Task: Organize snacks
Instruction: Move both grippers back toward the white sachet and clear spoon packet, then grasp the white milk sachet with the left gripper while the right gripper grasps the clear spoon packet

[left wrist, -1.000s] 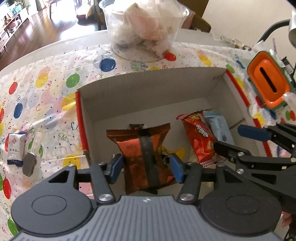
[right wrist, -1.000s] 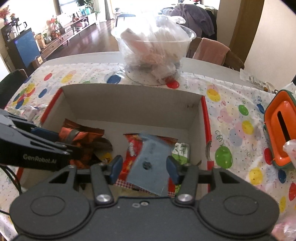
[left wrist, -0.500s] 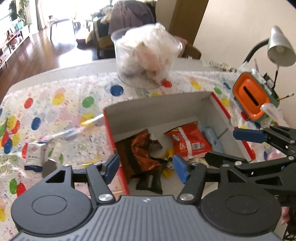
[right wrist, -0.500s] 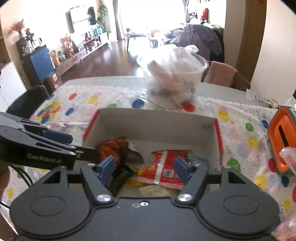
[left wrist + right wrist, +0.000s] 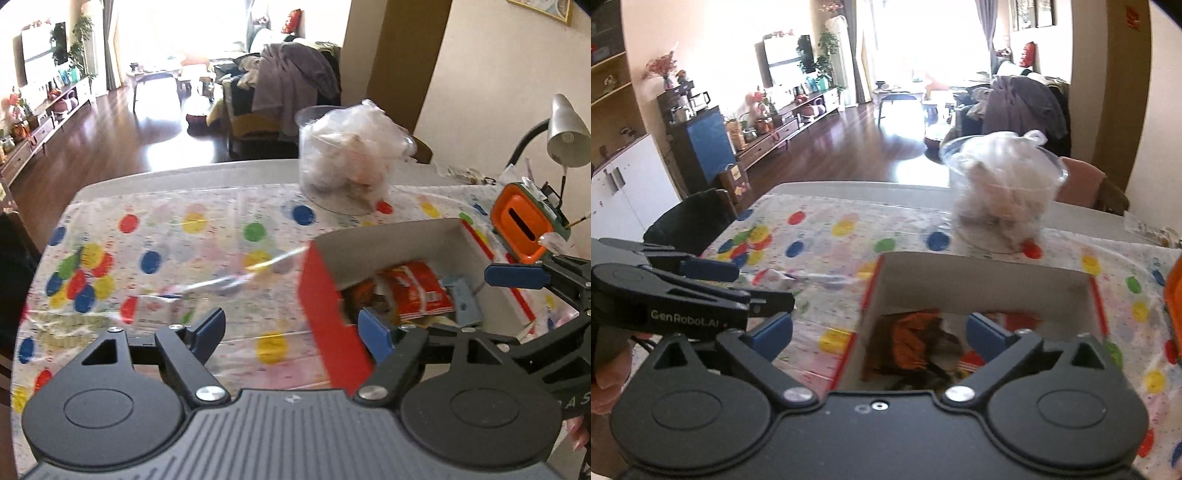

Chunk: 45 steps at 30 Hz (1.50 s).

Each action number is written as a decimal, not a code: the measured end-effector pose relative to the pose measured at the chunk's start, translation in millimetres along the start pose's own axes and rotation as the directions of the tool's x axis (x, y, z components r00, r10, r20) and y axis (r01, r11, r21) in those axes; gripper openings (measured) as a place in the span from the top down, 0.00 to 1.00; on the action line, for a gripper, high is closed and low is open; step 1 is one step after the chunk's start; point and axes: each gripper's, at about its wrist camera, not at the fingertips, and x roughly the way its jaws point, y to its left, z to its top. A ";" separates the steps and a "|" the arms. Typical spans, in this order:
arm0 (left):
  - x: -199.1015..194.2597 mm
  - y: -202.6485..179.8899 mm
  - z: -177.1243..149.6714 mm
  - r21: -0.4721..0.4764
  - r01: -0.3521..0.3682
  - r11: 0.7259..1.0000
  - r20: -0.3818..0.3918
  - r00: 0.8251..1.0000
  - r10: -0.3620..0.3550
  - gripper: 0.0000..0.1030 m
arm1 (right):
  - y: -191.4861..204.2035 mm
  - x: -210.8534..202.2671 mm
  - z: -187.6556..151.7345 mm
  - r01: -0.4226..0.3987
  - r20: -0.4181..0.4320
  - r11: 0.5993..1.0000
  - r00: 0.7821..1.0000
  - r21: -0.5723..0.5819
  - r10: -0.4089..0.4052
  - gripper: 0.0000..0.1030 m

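Observation:
A red and white cardboard box point(image 5: 332, 306) stands on the table and also shows in the right wrist view point(image 5: 979, 284). Inside lie a red snack bag point(image 5: 417, 288), a pale blue packet point(image 5: 461, 299) and an orange-brown wrapper point(image 5: 912, 339). My left gripper point(image 5: 291, 332) is open and empty, raised above the box's left wall. My right gripper point(image 5: 879, 332) is open and empty, raised above the box's near left corner. A small white packet point(image 5: 159, 306) lies on the cloth left of the box, blurred.
A clear tub of plastic-wrapped items point(image 5: 351, 162) stands at the back of the table. An orange holder point(image 5: 521, 225) and a desk lamp point(image 5: 565, 133) stand at the right. A dark chair point(image 5: 690, 221) is at the table's left side. The spotted cloth point(image 5: 166, 236) covers the table.
Both grippers have let go of their snack packets into the box, opened, and risen up and back. The left one has also swung to the left.

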 end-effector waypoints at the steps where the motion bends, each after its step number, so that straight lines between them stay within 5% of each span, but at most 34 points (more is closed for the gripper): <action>1: -1.5 8.5 -1.1 -0.001 -0.006 1.000 0.006 1.000 0.006 0.21 | 6.2 2.7 0.5 -0.005 0.001 1.000 1.000 -0.001 0.005 0.00; 16: 34.9 119.9 -5.0 0.042 -0.038 0.998 -0.054 0.998 0.040 0.20 | 93.0 67.6 -1.3 -0.010 -0.045 1.000 0.999 0.013 0.010 0.00; 23: 93.6 159.4 -3.3 0.049 -0.016 0.999 -0.209 0.977 0.026 0.20 | 111.2 100.1 -5.9 0.033 -0.109 0.999 0.994 0.017 -0.031 0.00; 36: 187.4 179.2 7.4 -0.027 -0.044 0.999 -0.367 0.930 0.031 0.20 | 112.1 152.4 -9.1 0.093 -0.226 0.995 0.971 0.044 -0.081 0.01; 45: 202.2 175.7 9.2 -0.019 -0.038 0.999 -0.370 0.929 0.029 0.22 | 125.5 195.6 -4.7 0.116 -0.281 0.992 0.955 0.050 -0.098 0.07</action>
